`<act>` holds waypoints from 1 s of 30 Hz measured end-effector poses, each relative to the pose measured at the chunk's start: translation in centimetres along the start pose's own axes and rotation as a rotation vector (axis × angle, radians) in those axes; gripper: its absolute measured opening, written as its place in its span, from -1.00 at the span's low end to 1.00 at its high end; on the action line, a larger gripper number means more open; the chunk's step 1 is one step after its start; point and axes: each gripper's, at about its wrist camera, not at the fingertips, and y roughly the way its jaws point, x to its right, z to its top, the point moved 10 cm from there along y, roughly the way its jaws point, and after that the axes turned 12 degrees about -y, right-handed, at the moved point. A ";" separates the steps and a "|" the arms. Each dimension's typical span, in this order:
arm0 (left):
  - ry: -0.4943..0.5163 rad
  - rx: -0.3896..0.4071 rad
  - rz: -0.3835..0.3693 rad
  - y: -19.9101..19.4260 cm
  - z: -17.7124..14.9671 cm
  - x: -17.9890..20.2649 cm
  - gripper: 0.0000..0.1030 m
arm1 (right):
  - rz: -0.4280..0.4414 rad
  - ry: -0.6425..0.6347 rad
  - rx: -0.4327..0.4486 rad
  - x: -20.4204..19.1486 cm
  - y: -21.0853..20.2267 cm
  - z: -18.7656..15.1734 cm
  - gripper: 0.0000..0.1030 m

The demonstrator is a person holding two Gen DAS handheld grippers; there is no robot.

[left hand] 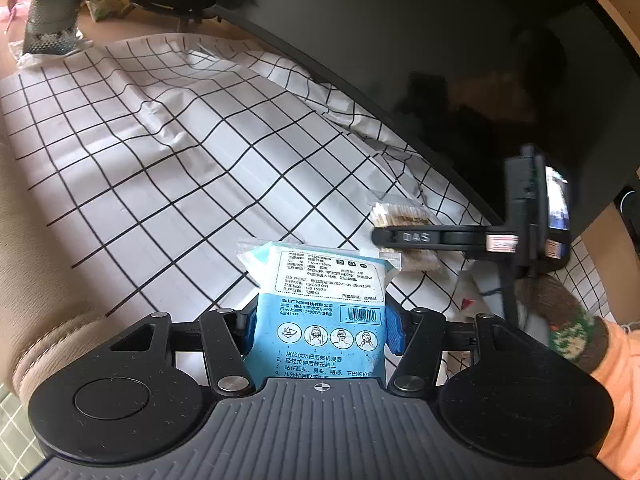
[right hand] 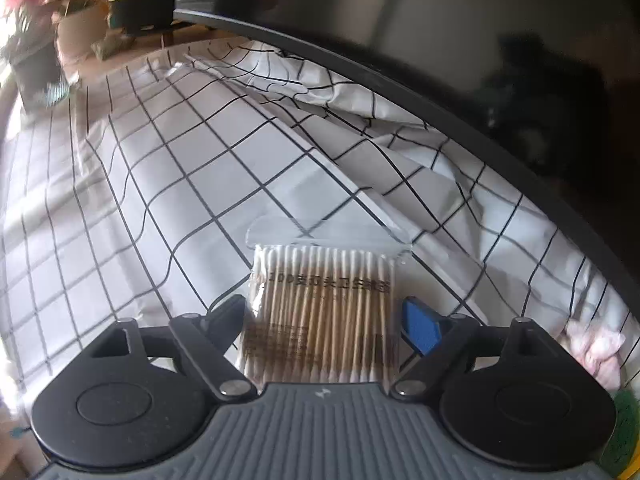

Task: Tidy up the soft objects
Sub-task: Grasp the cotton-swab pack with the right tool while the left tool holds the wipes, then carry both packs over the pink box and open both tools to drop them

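A white cloth with a thin black grid covers the table. A light-blue printed plastic packet, a clear bag of tan-stemmed, white-tipped cotton swabs, blue pads.

left gripper clamped; right gripper part-open, gloved hand behind it.

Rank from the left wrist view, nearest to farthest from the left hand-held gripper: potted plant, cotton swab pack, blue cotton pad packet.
1. Blue cotton pad packet: between the fingers of the left hand-held gripper.
2. Cotton swab pack: just beyond, to the right, at the right hand-held gripper.
3. Potted plant: far top left, past the checked cloth.
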 end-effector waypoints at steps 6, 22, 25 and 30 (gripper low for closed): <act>0.036 -0.040 -0.001 2.7 0.9 2.4 0.20 | 0.050 0.007 0.025 1.2 -4.3 -1.6 0.35; 0.341 -0.145 -0.144 11.8 -3.3 26.8 0.20 | -0.218 0.282 0.101 23.2 -21.6 -14.5 0.36; 0.402 -0.193 -0.174 12.8 -6.4 31.9 0.20 | -0.268 0.318 0.089 27.1 -23.9 -18.2 0.36; 0.478 -0.287 -0.227 14.5 -12.3 39.0 0.20 | -0.359 0.375 0.045 33.2 -26.6 -24.9 0.36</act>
